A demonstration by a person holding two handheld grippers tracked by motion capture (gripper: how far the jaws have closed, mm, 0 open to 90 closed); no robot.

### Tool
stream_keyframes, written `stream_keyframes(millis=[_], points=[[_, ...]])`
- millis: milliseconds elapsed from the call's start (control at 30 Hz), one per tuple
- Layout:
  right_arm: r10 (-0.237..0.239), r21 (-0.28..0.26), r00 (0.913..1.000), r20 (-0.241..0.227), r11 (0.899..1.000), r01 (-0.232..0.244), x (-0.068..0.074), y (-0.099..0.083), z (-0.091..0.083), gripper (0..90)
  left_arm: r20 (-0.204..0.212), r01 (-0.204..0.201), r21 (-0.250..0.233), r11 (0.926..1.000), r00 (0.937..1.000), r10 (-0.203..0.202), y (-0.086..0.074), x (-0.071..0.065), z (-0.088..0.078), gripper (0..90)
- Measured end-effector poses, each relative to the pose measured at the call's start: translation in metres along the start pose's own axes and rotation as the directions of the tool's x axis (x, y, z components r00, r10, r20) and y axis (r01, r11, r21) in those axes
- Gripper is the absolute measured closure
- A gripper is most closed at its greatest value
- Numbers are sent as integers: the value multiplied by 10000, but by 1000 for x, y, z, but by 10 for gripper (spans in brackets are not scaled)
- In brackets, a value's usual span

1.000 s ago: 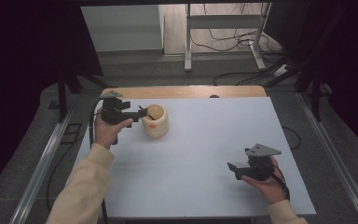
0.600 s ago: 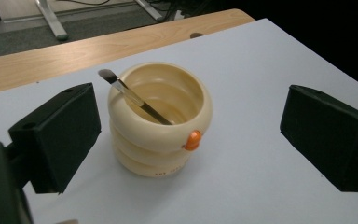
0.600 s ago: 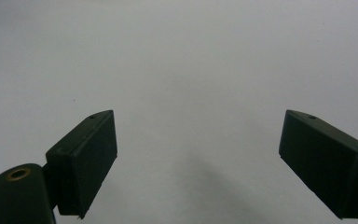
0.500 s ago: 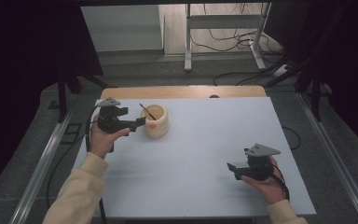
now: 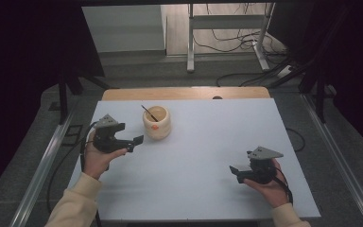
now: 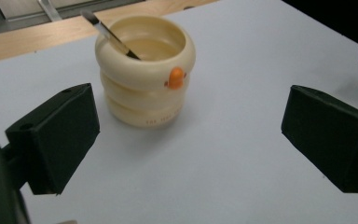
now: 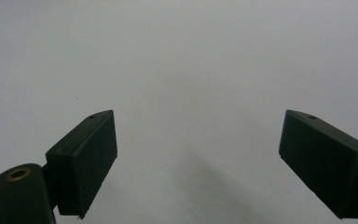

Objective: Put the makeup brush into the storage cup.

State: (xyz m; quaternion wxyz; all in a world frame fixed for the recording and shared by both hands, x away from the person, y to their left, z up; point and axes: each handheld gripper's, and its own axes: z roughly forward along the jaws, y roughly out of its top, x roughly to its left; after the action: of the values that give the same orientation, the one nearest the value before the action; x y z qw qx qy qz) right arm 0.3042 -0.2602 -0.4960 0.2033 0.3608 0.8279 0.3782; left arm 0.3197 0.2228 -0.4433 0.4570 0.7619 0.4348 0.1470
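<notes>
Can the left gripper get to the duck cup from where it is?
Probably yes. The left gripper is open beside the cream cup, with bare white table between them and nothing blocking.

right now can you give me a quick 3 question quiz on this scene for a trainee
1. True or false: the left gripper is shut on the cream cup.
2. What leans inside the cup? A) a dark stick B) a sponge C) a cloth
3. Fill in: the right gripper is held over bare white ____, jaws open.

Key
1. False: its jaws are wide open, with the cup ahead and apart from them.
2. A
3. table
</notes>
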Motion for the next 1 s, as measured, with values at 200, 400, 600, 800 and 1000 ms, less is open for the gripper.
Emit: stream_keyframes(millis=[200, 400, 600, 800, 1000], points=[[65, -59, 10000, 46, 10000, -65, -1, -2, -3, 112, 5, -113, 247, 9996, 9999, 113, -20, -5, -2, 43], [76, -56, 9999, 92, 10000, -75, -3, -3, -4, 112, 42, 1, 359, 9994, 10000, -3, -44, -11, -6, 45], [55, 2, 10000, 61, 10000, -55, -2, -4, -3, 112, -318, -124, 874, 9961, 9994, 152, -68, -16, -5, 39], [115, 50, 9999, 66, 9999, -115, -5, -6, -1, 112, -371, 45, 1120, 9937, 9993, -3, -85, -17, -3, 40], [273, 23, 9996, -28, 9996, -273, -8, -8, 0, 112, -488, -180, 1501, 9885, 9985, 256, -90, -18, 3, 43]])
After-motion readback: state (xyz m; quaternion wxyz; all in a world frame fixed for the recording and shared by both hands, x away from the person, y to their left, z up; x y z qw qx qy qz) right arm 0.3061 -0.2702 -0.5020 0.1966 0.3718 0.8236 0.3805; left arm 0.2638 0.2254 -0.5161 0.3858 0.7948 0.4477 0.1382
